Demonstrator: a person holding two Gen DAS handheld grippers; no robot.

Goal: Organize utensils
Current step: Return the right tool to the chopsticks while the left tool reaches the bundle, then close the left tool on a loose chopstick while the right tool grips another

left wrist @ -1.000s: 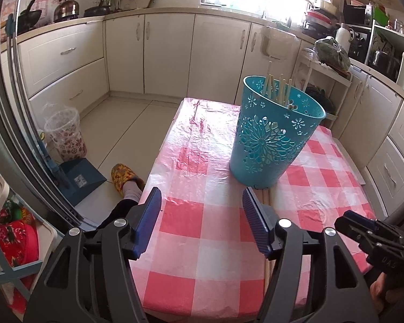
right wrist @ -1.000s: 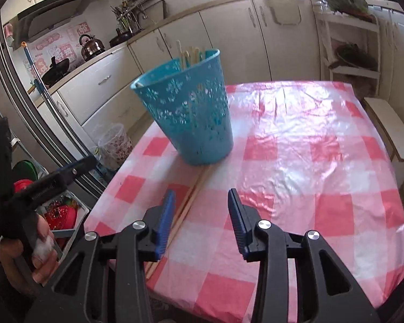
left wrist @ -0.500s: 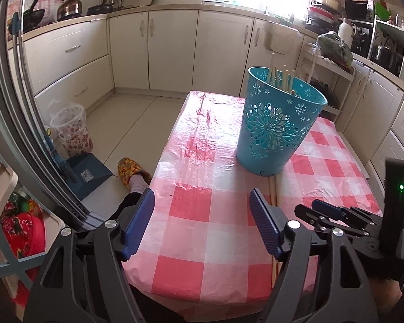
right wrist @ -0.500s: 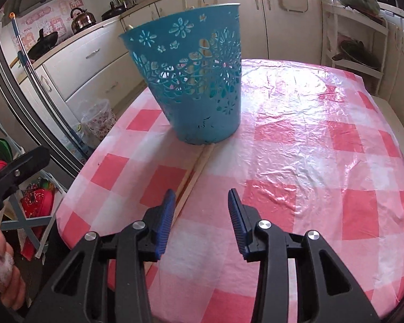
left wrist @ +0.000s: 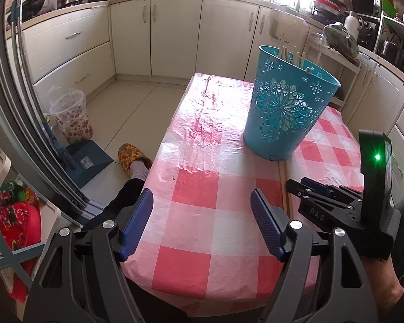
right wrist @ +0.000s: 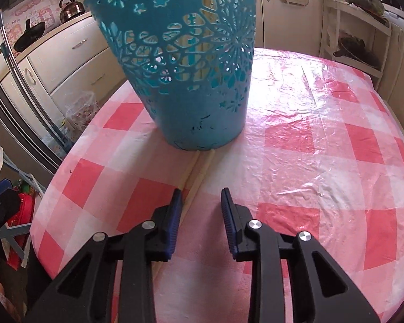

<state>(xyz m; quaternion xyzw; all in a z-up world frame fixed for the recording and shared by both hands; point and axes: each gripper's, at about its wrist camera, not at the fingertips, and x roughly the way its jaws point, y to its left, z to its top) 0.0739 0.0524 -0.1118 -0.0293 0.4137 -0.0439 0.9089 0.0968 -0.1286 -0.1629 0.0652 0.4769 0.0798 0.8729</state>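
Now the right gripper, jaws just closing yet still apart, straddles the chopsticks beside the teal basket; left gripper hangs wide, empty.

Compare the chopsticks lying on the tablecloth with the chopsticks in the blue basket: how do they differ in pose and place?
The chopsticks on the tablecloth lie flat, side by side, one end at the blue basket's base. The chopsticks in the basket stand nearly upright, tips poking above its rim. The first pair is fully exposed; the others are mostly hidden behind the patterned wall. Both look pale and wooden.
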